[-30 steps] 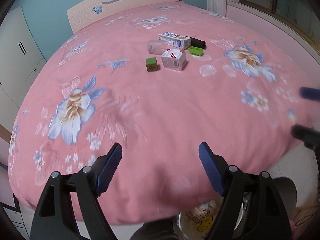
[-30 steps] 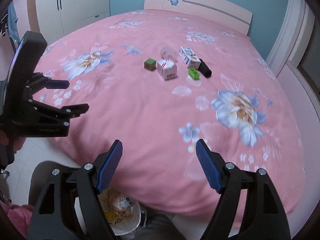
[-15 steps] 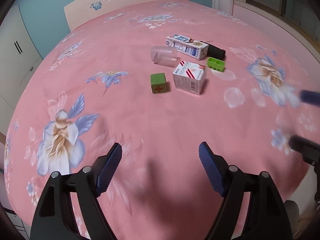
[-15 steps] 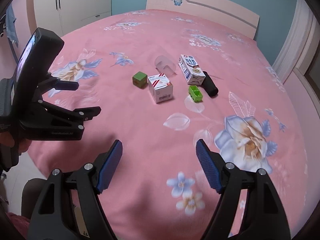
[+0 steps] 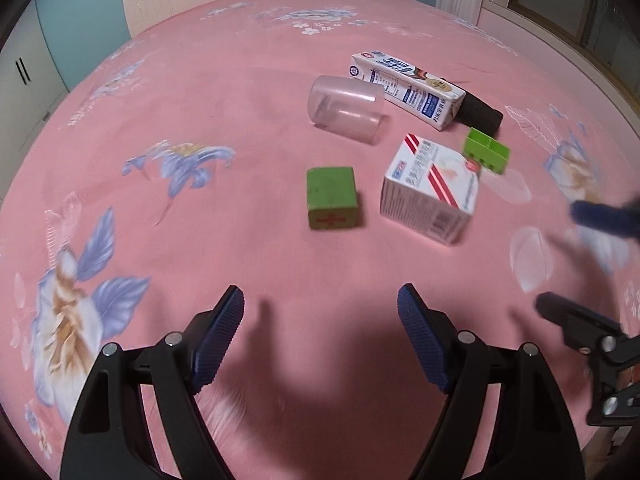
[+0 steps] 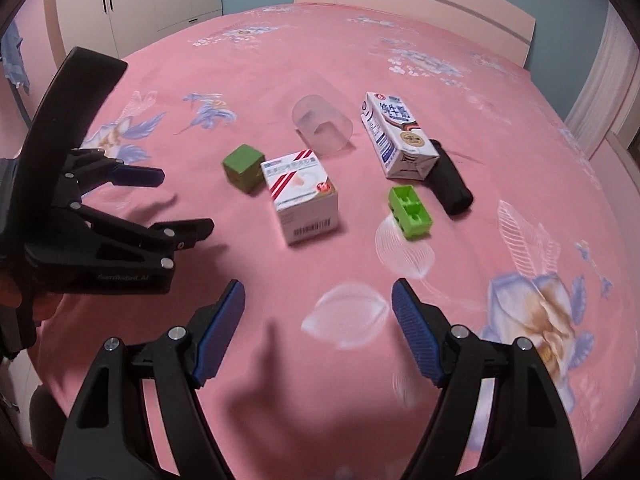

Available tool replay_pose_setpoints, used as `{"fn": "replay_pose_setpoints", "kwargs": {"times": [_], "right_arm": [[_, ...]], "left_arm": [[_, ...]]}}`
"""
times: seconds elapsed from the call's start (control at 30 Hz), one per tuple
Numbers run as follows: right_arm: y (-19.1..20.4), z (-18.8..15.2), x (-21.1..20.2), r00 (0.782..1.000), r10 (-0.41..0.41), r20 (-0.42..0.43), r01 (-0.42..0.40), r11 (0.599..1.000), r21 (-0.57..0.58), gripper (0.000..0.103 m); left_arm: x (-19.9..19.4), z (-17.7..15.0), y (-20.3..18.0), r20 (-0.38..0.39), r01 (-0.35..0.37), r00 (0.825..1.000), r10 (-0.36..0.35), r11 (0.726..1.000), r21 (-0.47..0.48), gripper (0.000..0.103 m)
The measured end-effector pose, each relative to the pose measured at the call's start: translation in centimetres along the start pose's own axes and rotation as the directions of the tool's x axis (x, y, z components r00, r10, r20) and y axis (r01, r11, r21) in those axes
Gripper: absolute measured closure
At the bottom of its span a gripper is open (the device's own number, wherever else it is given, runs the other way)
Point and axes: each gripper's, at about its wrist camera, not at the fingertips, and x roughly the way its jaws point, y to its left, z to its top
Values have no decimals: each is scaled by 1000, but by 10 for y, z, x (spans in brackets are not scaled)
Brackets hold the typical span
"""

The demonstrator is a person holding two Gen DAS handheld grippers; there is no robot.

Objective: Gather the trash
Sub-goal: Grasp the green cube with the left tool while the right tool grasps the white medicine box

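Two hand-held grippers hover over a pink floral bed [image 5: 224, 92], both with jaws released and holding nothing. The left gripper [image 5: 320, 312] faces a green cube [image 5: 330, 198] bearing a red cross-shaped mark; the right gripper [image 6: 316, 304] points toward the trash scattered near the middle of the bed. In the left wrist view the right gripper shows only as blurred dark shapes at the right edge. A black cylinder [image 6: 450, 184] lies partly hidden behind a milk carton [image 6: 396, 140], whose Chinese lettering and blue panel are too small to read. A white medicine box [image 6: 304, 196] with red stripes shows a barcode on its near face, its print illegible. Just behind it a clear plastic cup [image 6: 322, 130] lies on its side, faint against the sheet. A green plastic block [image 6: 411, 211] sits just beside the cylinder. Pale lettering on the left gripper's body, seen from the right wrist, is too soft to make out.
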Motion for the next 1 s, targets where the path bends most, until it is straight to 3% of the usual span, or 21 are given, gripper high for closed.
{"fn": "replay_pose_setpoints", "kwargs": {"times": [0.43,0.63,0.7,0.77,0.87,1.0], "right_arm": [[-9,33,60,999,41,18,-40,996,-76,28],[-9,40,75,998,55,22,-54,996,-67,28],[-7,40,77,998,61,21,-60,995,-77,45],[-3,40,80,999,47,12,-46,995,-86,54],[-2,39,76,999,38,25,-36,996,-78,55],[-4,36,68,999,29,33,-27,998,-62,55]], "left_arm": [[38,31,11,-9,41,999,-42,998,-38,22],[47,40,12,-7,16,1000,-17,998,-53,29],[48,42,11,-2,7,1000,-7,998,-55,38],[48,43,10,4,4,1000,-4,999,-49,52],[47,43,12,3,25,1000,-25,998,-60,71],[43,42,13,-4,28,1000,-29,997,-67,71]]}}
